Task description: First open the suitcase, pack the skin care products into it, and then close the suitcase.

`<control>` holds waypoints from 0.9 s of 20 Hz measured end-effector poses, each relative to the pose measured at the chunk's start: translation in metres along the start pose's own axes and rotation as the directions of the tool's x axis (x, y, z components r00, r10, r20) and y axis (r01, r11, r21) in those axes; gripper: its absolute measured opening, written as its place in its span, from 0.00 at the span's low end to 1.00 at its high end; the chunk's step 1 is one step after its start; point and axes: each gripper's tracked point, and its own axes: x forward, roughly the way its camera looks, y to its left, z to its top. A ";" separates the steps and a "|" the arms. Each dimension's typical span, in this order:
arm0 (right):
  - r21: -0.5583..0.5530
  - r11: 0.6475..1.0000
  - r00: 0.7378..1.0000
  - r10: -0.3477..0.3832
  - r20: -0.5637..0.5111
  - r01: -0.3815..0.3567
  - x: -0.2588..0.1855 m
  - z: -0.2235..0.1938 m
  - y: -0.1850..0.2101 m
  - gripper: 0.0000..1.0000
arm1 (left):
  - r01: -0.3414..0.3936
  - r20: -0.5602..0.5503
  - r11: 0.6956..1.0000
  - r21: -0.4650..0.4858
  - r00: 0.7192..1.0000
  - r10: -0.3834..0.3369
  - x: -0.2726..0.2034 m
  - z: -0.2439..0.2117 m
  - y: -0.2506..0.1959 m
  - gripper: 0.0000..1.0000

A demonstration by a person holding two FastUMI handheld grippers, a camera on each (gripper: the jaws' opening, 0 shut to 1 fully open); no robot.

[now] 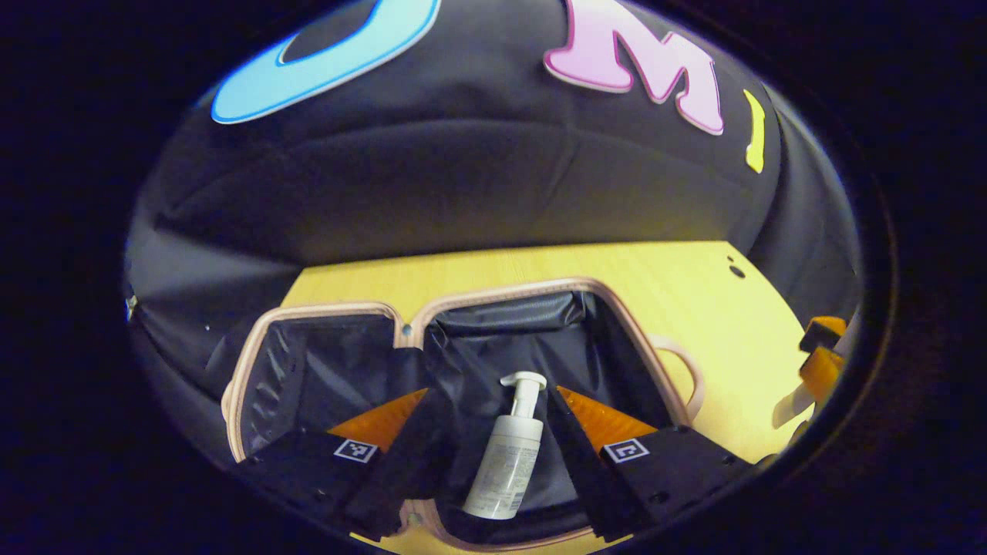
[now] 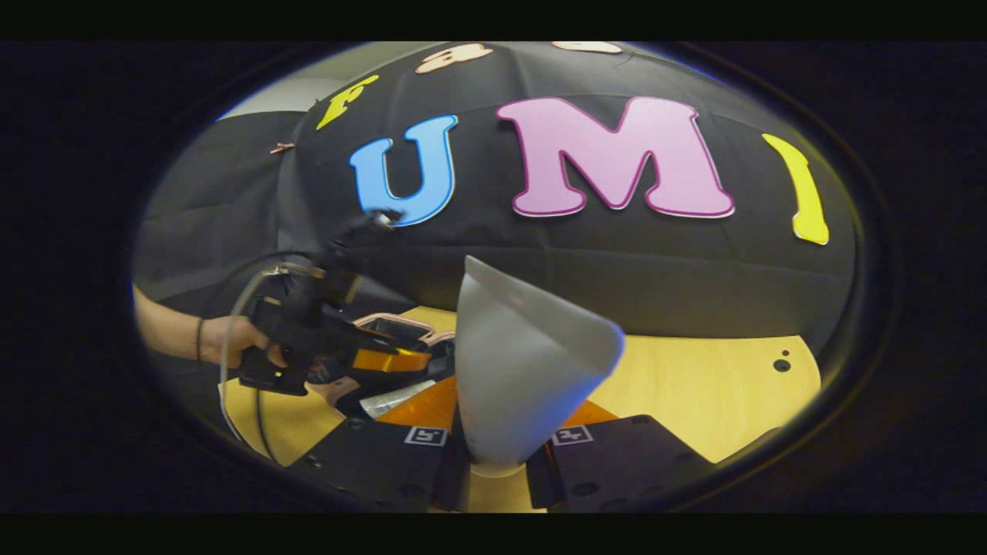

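Pump bottle (image 1: 505,462) smooth, cylindrical; tube (image 2: 524,370) matte, wedge-ended; suitcase (image 1: 463,308) fabric-lined.

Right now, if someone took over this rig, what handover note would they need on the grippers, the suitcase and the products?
Left gripper: shut on the white pump bottle, held over the open pink suitcase with black lining on the light wooden table.
Right gripper: shut on a grey-white squeeze tube, held above the table, to the right of the suitcase.
Done: suitcase opened.
Left: set the bottle and the tube inside, close the suitcase.
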 end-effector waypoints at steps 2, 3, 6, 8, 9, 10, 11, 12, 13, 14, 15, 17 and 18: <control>-0.002 1.000 1.000 0.004 -0.018 -0.004 0.015 0.001 0.011 0.28 | -0.027 0.109 1.000 -0.002 0.994 0.027 -0.036 0.021 0.016 0.98; 0.003 1.000 0.999 0.005 -0.035 -0.005 0.023 -0.001 0.016 0.28 | -0.051 0.147 0.999 -0.001 0.988 0.051 -0.054 0.027 0.026 0.98; 0.052 0.999 0.994 -0.007 -0.105 0.013 0.047 -0.014 0.025 0.28 | -0.082 0.202 0.997 -0.006 0.976 0.081 -0.108 0.029 0.043 0.98; 0.067 0.997 0.982 -0.023 -0.189 0.037 0.058 -0.034 0.029 0.28 | -0.073 0.216 0.997 -0.028 0.973 0.077 -0.141 0.021 0.047 0.98; 0.077 0.996 0.973 -0.028 -0.231 0.047 0.066 -0.046 0.033 0.28 | -0.072 0.222 0.996 -0.047 0.972 0.081 -0.156 0.015 0.052 0.98; 0.092 0.994 0.963 -0.029 -0.269 0.055 0.075 -0.057 0.038 0.27 | -0.071 0.227 0.995 -0.072 0.970 0.085 -0.171 0.009 0.055 0.98; 0.104 0.992 0.950 -0.034 -0.309 0.069 0.082 -0.067 0.042 0.27 | -0.069 0.233 0.993 -0.097 0.968 0.090 -0.186 0.002 0.057 0.98; 0.121 0.989 0.935 -0.033 -0.353 0.080 0.084 -0.077 0.046 0.27 | -0.063 0.236 0.991 -0.115 0.968 0.089 -0.200 -0.004 0.059 0.98; 0.135 0.986 0.917 -0.039 -0.397 0.100 0.088 -0.087 0.051 0.28 | -0.069 0.238 0.989 -0.129 0.966 0.099 -0.210 -0.013 0.064 0.98; 0.150 0.982 0.895 -0.037 -0.444 0.115 0.092 -0.099 0.056 0.27 | -0.077 0.237 0.988 -0.135 0.965 0.108 -0.219 -0.020 0.068 0.98; 0.156 0.979 0.874 -0.043 -0.484 0.135 0.096 -0.111 0.061 0.27 | -0.091 0.237 0.985 -0.144 0.964 0.124 -0.227 -0.026 0.073 0.98; 0.151 0.973 0.846 -0.069 -0.529 0.174 0.104 -0.130 0.066 0.25 | -0.109 0.242 0.978 -0.177 0.959 0.150 -0.245 -0.037 0.082 0.98; 0.141 0.970 0.830 -0.091 -0.551 0.200 0.107 -0.138 0.067 0.24 | -0.103 0.245 0.974 -0.203 0.957 0.153 -0.252 -0.040 0.084 0.98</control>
